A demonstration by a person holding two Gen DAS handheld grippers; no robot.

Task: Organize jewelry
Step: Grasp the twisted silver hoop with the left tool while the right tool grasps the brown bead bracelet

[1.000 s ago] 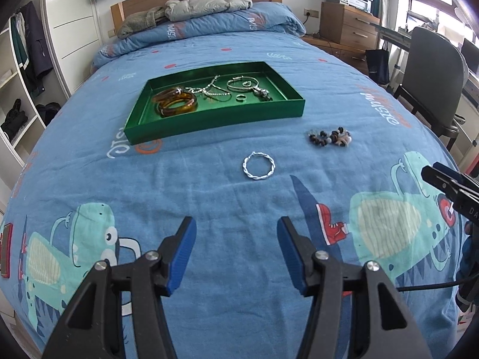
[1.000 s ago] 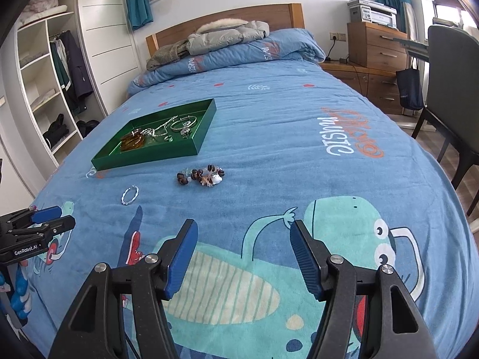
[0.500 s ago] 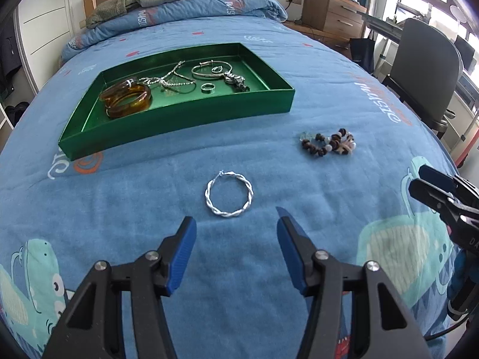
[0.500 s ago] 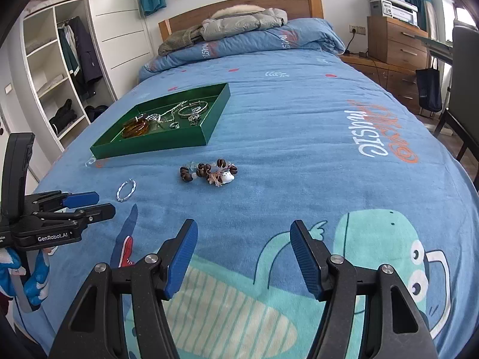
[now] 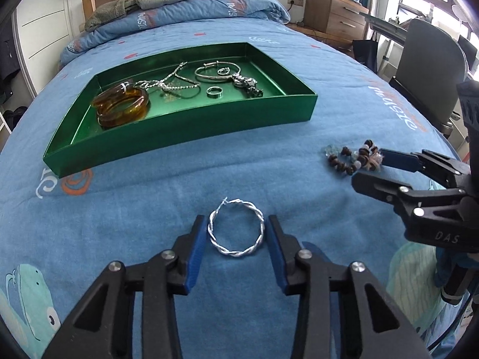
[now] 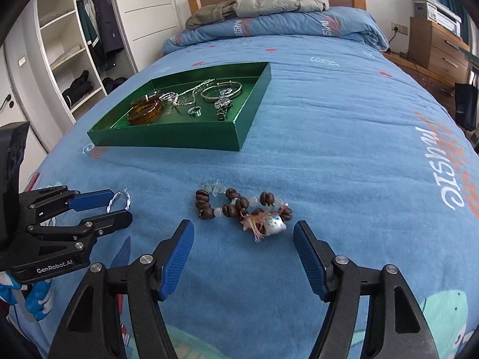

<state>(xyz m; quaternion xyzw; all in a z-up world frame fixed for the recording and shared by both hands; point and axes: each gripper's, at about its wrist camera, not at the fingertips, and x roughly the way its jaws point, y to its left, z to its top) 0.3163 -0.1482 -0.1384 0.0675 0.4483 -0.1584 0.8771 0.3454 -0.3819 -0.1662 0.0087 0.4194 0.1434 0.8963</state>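
The twisted silver hoop lies flat on the blue bedspread, in front of the green tray. My left gripper brackets it, and its jaws have just been closing; the blue pads sit right at the hoop's sides, though I can't tell whether they press on it yet. To the right, the brown bead bracelet rests just ahead of my right gripper, whose jaws stand spread and empty. In the tray I see amber bangles, chains and a small ring.
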